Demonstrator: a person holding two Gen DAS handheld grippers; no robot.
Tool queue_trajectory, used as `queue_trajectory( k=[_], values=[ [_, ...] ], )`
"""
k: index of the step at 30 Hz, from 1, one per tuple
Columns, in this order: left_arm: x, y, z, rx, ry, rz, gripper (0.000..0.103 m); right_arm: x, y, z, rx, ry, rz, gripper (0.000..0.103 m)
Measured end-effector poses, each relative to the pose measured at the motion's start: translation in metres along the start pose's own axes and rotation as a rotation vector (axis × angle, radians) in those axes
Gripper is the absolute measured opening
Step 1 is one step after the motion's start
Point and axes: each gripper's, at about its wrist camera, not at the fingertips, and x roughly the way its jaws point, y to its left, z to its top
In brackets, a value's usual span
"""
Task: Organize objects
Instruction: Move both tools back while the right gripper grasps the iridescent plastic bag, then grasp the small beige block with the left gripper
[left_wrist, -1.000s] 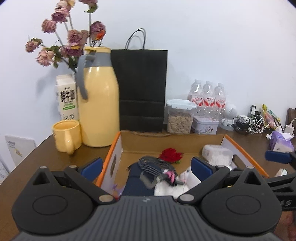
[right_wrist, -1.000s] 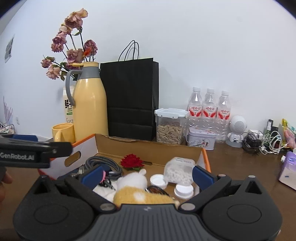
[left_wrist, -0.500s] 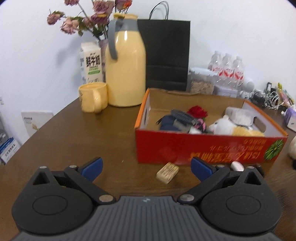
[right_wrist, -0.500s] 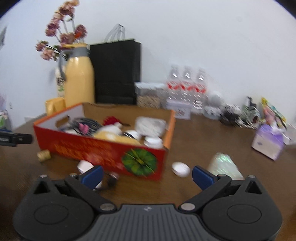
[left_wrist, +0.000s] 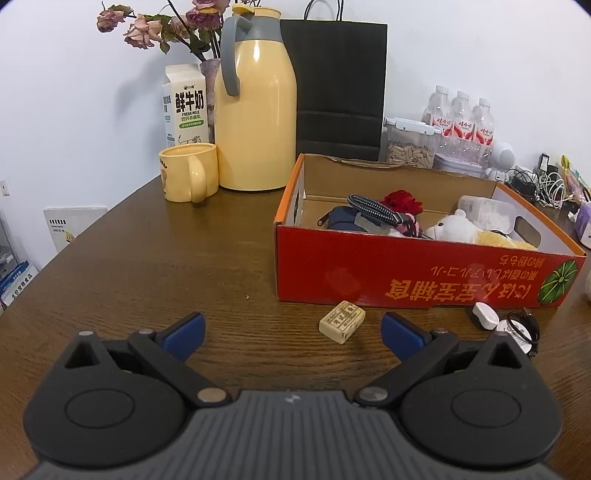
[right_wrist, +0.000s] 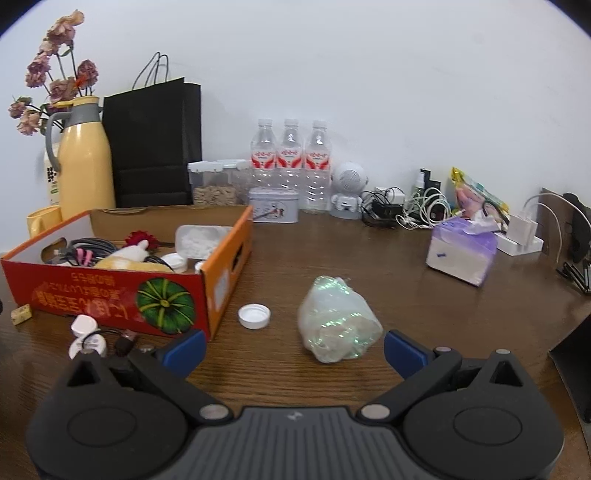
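Note:
A red cardboard box sits on the brown table and holds a cable, a red flower, a plush toy and a white container. In front of it lie a small cream block, a white cap with a black ring and a white lid. A crumpled iridescent bag rests just ahead of my right gripper, which is open and empty. My left gripper is open and empty too, low over the table, the cream block just beyond its fingers.
At the back stand a yellow jug, a yellow mug, a milk carton, a black paper bag, three water bottles and a tin. Tangled cables and a purple tissue pack lie right.
Both grippers have pulled back and down from over the box to the table in front of it. The right view has swung right, bringing the bag and lid into view.

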Motion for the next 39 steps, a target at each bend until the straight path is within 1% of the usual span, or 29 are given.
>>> queue_trajectory(
  k=[8,13,18,20,21,22,23,24,25,26,28,34,36,39],
  values=[
    [0.002,0.001,-0.001,-0.009,0.007,0.01,0.103,0.013,-0.015,0.003,-0.003,0.037,-0.029,0.103],
    [0.003,0.002,-0.002,-0.015,0.011,0.015,0.103,0.034,-0.03,0.011,0.015,0.08,-0.033,0.102],
    [0.004,0.003,-0.002,-0.021,0.015,0.022,0.103,0.059,-0.029,0.022,-0.003,0.096,-0.035,0.1],
    [0.005,0.004,-0.002,-0.025,0.017,0.022,0.103,0.066,-0.026,0.023,-0.014,0.102,-0.033,0.091],
    [0.005,0.004,-0.002,-0.026,0.019,0.022,0.103,0.07,-0.024,0.024,-0.018,0.11,-0.033,0.089],
    [0.006,0.004,-0.002,-0.026,0.021,0.022,0.103,0.073,-0.023,0.023,-0.021,0.119,-0.029,0.081],
    [0.006,0.004,-0.002,-0.026,0.022,0.021,0.103,0.074,-0.022,0.022,-0.024,0.125,-0.025,0.069],
    [0.006,0.004,-0.002,-0.025,0.023,0.019,0.103,0.074,-0.021,0.021,-0.027,0.131,-0.022,0.062],
    [0.007,0.004,-0.003,-0.024,0.025,0.018,0.103,0.074,-0.02,0.019,-0.027,0.134,-0.013,0.051],
    [0.007,0.004,-0.003,-0.023,0.027,0.018,0.103,0.073,-0.02,0.018,-0.022,0.13,-0.007,0.047],
    [0.008,0.004,-0.003,-0.023,0.03,0.02,0.103,0.066,-0.018,0.016,-0.021,0.102,-0.015,0.043],
    [0.011,0.001,-0.003,-0.009,0.037,0.016,0.103,0.035,-0.005,0.009,-0.022,0.008,0.004,0.043],
    [0.015,-0.002,-0.002,0.003,0.039,0.014,0.103,0.027,0.002,0.007,-0.026,-0.009,0.022,0.043],
    [0.025,-0.007,0.003,0.016,0.049,0.013,0.103,0.02,0.011,0.004,-0.029,-0.013,0.05,0.043]
  ],
)
